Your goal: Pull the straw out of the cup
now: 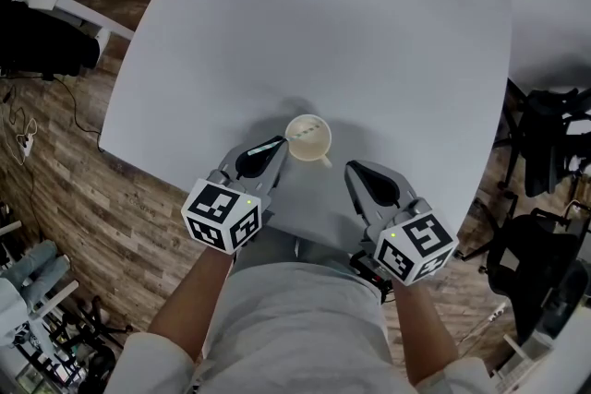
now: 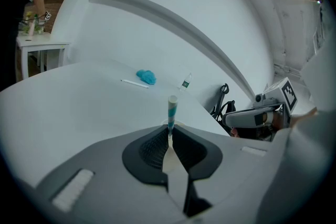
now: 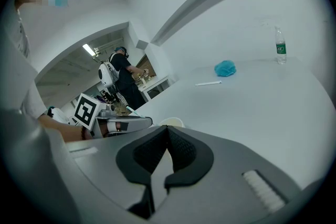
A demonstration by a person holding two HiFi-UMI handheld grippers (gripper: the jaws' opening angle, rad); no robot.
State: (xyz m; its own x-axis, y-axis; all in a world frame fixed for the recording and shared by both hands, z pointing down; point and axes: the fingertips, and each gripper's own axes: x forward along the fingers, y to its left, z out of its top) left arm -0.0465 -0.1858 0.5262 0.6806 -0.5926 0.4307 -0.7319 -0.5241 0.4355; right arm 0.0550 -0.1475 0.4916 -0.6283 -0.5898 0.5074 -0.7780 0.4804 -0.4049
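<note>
Our left gripper (image 2: 170,132) is pinching the straw (image 2: 171,107), which is standing in the cup (image 1: 326,132); our right gripper (image 3: 167,129) is sitting closed and empty nearby. Nothing is bracing the cup, so a slanted pull risks tipping it. We are working at a white table (image 1: 185,60) over wood flooring (image 1: 55,161).

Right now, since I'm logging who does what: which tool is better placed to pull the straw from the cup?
Left. The left tool is clamped on the straw standing in the cup. The right tool sits shut and empty beside the cup.
</note>
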